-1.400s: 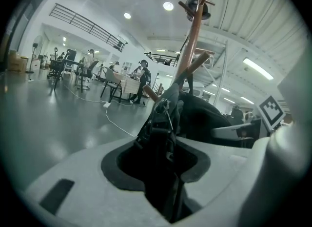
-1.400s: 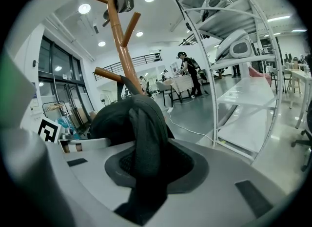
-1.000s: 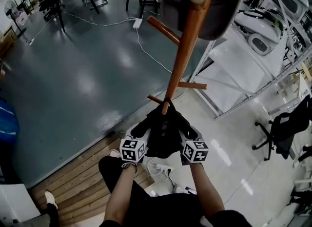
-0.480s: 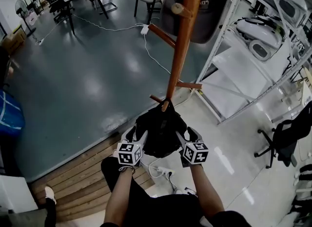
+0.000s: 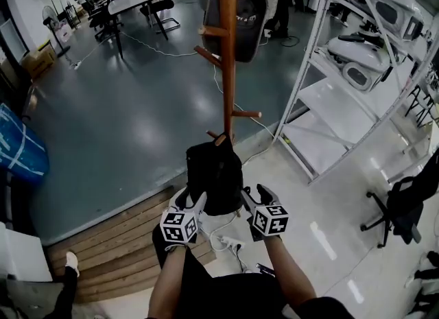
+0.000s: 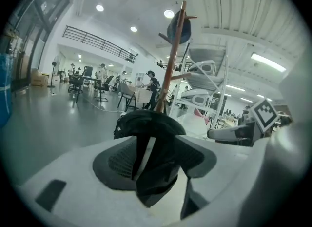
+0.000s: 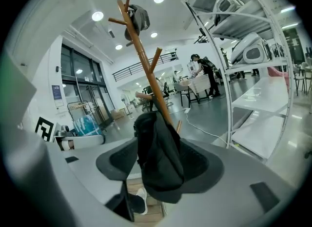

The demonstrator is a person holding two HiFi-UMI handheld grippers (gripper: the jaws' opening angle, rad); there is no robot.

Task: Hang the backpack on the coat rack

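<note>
The black backpack hangs from a low peg of the wooden coat rack, down in front of the pole. My left gripper and right gripper are both open, one at each lower side of the bag and drawn a little back from it. In the left gripper view the backpack hangs beyond the wide-spread pads of the left gripper. The right gripper view shows the same bag ahead of the right gripper, with the rack rising behind it.
A dark garment hangs high on the rack. White metal shelving stands at the right, with a black office chair beyond it. A power strip and cable lie by my feet on the wooden planks. Desks and chairs stand far back.
Both grippers have opened, let go of the backpack and drawn back toward me. The backpack stays hanging on the low peg. The head view has tilted up, showing more of the rack.
</note>
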